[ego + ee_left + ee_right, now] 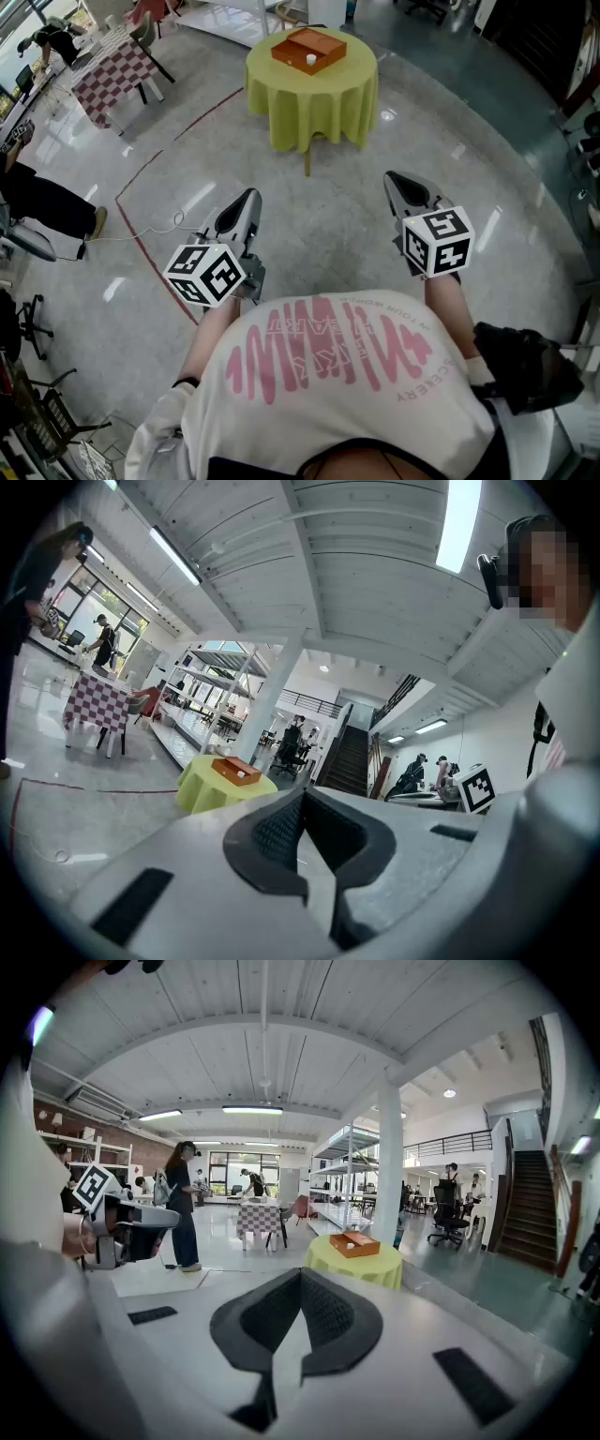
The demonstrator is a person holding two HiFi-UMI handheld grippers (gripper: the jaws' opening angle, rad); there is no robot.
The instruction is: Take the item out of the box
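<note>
An open orange-brown box [308,50] lies on a round table with a yellow-green cloth [312,92], far ahead of me. A small white item [311,60] sits inside the box. The box also shows in the left gripper view [236,771] and the right gripper view [354,1243]. My left gripper [249,199] and right gripper [394,181] are held close to my chest, well short of the table. Both have their jaws pressed together with nothing between them.
A checkered-cloth table [111,71] with chairs stands at the far left. A person in dark trousers [42,204] stands at the left edge. A red line and a white cable [150,230] run across the glossy floor. Office chairs [448,1222] and a staircase [530,1206] lie beyond.
</note>
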